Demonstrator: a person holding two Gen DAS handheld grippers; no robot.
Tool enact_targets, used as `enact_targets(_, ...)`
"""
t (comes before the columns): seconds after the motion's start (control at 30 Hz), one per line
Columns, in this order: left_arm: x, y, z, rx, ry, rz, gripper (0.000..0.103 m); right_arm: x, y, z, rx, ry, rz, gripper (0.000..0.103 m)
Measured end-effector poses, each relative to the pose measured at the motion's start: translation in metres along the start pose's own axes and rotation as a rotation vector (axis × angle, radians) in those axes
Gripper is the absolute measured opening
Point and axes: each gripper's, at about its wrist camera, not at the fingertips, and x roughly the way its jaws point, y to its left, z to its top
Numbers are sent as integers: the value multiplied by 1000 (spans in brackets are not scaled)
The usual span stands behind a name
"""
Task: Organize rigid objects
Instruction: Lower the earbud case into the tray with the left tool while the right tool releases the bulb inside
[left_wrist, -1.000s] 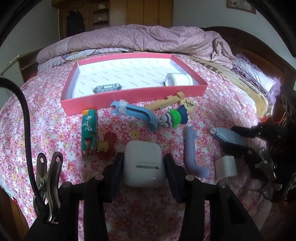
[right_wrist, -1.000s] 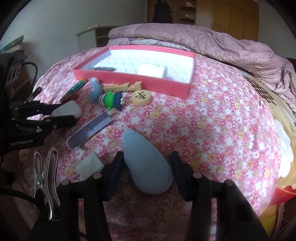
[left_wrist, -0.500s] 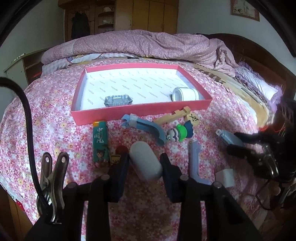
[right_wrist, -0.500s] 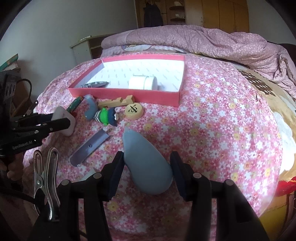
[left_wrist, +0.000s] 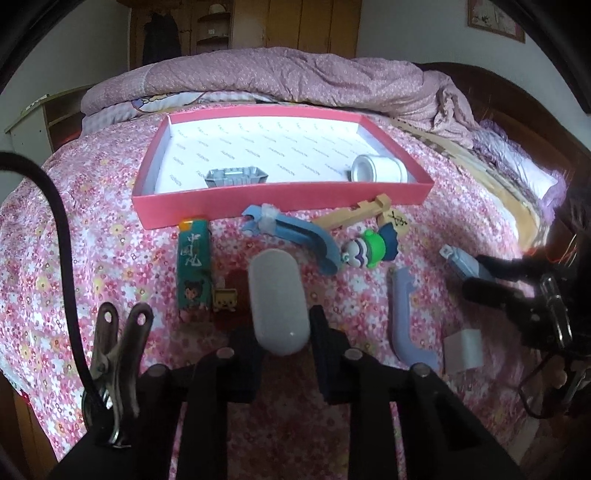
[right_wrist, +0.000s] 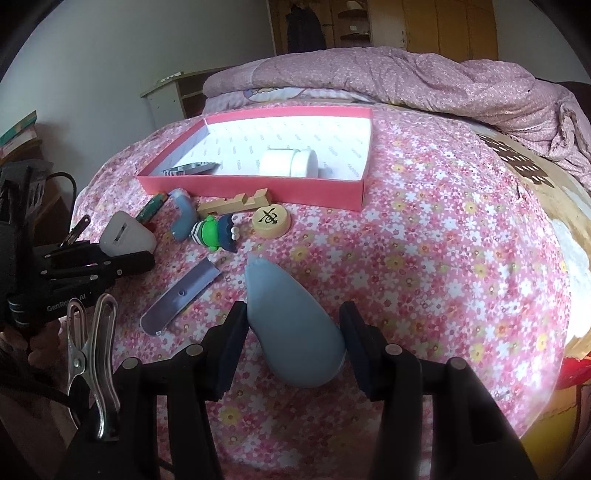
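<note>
Your left gripper (left_wrist: 281, 334) is clenched on the white earbud case (left_wrist: 277, 300); its jaws have just been closing on it, and the case stands on edge between the pads, lifted off the flowered bedspread (left_wrist: 92, 236). Your right gripper (right_wrist: 293, 349) grasps the blue teardrop-shaped piece (right_wrist: 291, 325), narrow tip pointing away from you.

The pink tray (left_wrist: 280, 195) sits toward the far side of the bed, in front of the bunched quilt (left_wrist: 295, 77). Inside it, a grey metal piece (left_wrist: 236, 176) lies near the front wall and a white roll (left_wrist: 376, 169) lies in the front right corner.

Just outside the tray's front wall lie a green carton (left_wrist: 194, 269), a blue curved tool (left_wrist: 295, 236), a wooden stick (left_wrist: 354, 214), a round wooden chess piece (right_wrist: 271, 218) and a green-and-blue toy figure (left_wrist: 369, 249). Nearer you, a lilac bracket (left_wrist: 406, 317) and a small white block (left_wrist: 463, 349) rest on the bedspread.
</note>
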Motion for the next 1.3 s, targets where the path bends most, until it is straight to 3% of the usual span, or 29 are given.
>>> enact_targets(0.3,-14,8,21,-36,-53,-29,23,-2,3,20,4,-22,33,52)
enact_targets(0.73,-11,20,88,-18,-124,22,24,3,4,89,0,-79,64,52)
enact_targets(1.3,65,50,156,-12,-38,8,24,66,-15,160,73,1,-1,52)
